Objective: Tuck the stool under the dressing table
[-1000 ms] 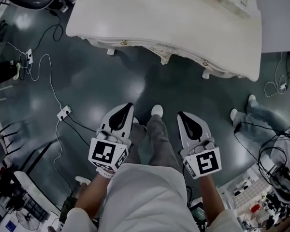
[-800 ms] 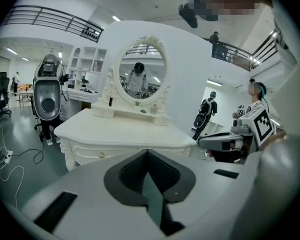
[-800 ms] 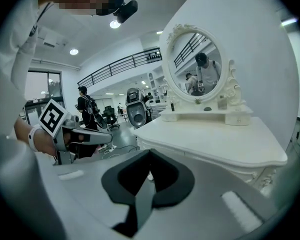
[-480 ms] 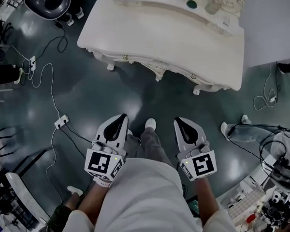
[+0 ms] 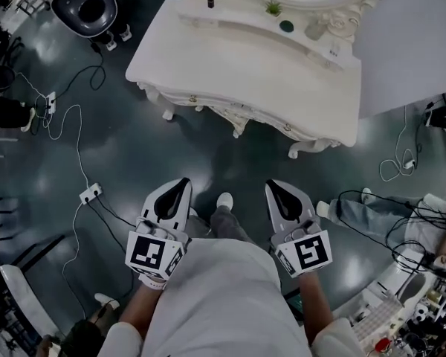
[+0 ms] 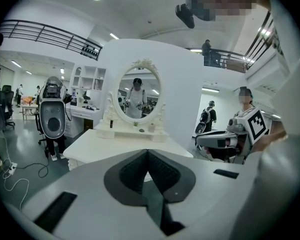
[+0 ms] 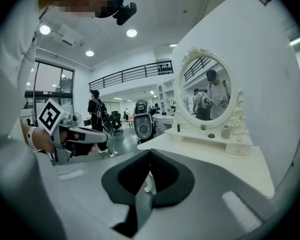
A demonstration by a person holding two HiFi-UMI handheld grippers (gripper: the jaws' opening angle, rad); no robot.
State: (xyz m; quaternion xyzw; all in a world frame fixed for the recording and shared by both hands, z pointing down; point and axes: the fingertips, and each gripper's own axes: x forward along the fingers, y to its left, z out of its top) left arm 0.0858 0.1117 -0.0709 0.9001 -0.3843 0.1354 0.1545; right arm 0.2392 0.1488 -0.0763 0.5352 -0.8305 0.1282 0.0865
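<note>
Stands facing the dressing table (image 5: 238, 73), a stretch of bare floor (image 5: 156, 155) btwn feet and table front. Holds left gripper (image 5: 181, 183) and right gripper (image 5: 275, 187) side by side in front of torso, tips twd the table; jaws of both pressed together, nothing btwn them, nothing carried. Cannot find the stool in any view: none on the floor in front, none visible among the carved legs (image 5: 167, 114), tho the top hides most of the space beneath. Reads as either pre-approach or already done w/ stool hidden under the top; can't tell which. If not done: needs locating the stool first, then opening a gripper, taking seat edge or leg, and sliding it straight in btwn the legs w/o clipping them or shaking the mirror (image 6: 137, 96).
</note>
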